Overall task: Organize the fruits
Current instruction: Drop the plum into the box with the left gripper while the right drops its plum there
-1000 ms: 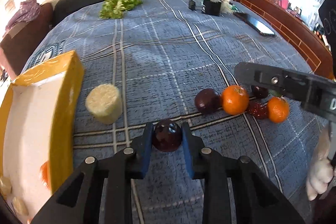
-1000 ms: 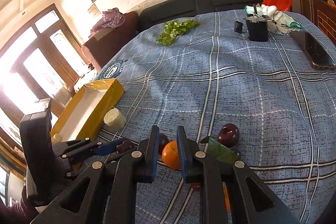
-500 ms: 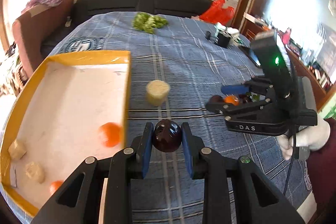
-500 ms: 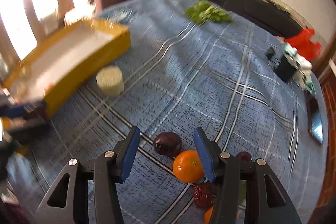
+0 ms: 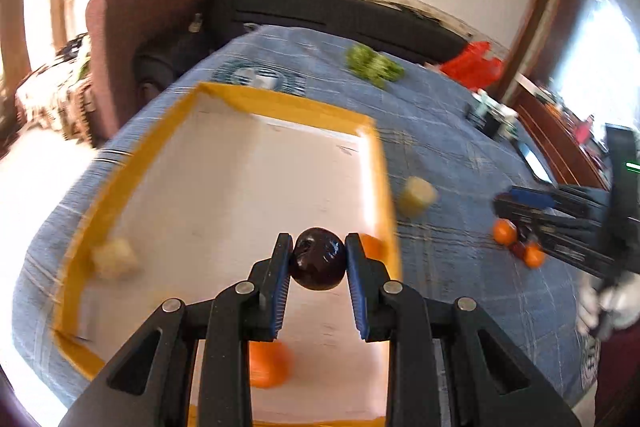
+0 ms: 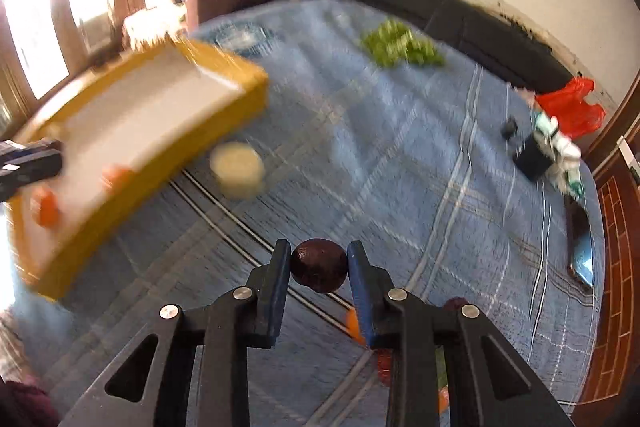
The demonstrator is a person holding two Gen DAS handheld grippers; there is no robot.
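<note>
While blurred by motion, shows in the left wrist view a yellow-rimmed box (image 5: 378, 163) filling the left and centre of the frame, with pale chunks (image 5: 114, 259) at lower left and oranges (image 5: 268, 363) near the bottom. At centre, left gripper (image 5: 319, 259) clamped on a dark plum (image 5: 318, 263) above the white box floor. Further right, a pale cylinder (image 5: 416, 195) on the blue plaid cloth (image 5: 440, 131), then loose oranges (image 5: 505, 231) at right edge. In the right wrist view, the box at upper left, and at lower centre the right gripper (image 6: 319, 267) pinched around a second dark plum (image 6: 319, 270) above the cloth.
</note>
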